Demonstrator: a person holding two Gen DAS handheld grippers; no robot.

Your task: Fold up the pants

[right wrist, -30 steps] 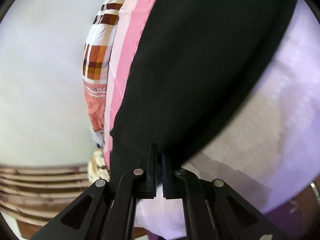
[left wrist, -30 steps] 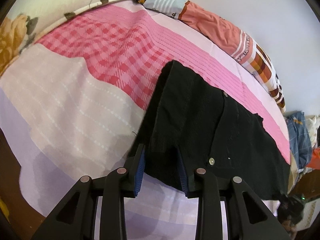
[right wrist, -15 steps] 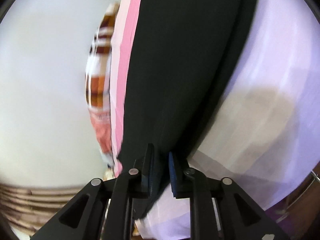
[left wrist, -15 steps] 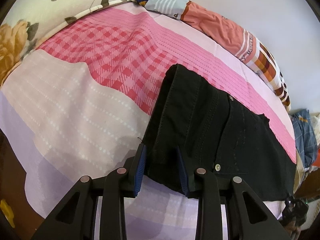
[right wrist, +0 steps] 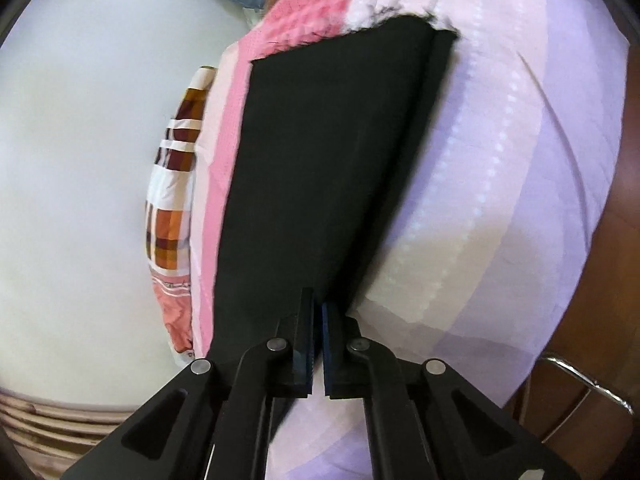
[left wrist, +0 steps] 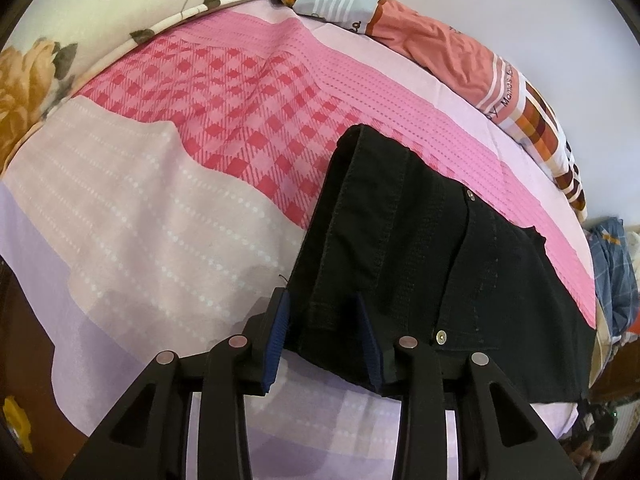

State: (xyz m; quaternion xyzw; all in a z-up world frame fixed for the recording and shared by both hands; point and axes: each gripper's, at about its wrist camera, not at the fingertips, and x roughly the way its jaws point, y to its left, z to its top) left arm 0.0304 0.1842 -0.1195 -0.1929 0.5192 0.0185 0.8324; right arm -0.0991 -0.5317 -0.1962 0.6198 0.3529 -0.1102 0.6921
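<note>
Left hand-held gripper [left wrist: 322, 330]: jaws opening, waistband corner of the black pants [left wrist: 432, 264] sits between the 2 blue pads, cloth not visibly pinched. Right hand-held gripper [right wrist: 318, 344]: jaws closed, clamped on the pants' [right wrist: 320, 160] near edge. Pants lie flat and lengthwise on the bed [left wrist: 140, 216], over the pink checked sheet. Beyond them: orange-and-plaid bundle [left wrist: 460, 60] along the far edge by the wall, floral pillow [left wrist: 100, 12] at the far left corner, blue denim pile [left wrist: 612, 264] off to the right. Nothing blocks the pants.
</note>
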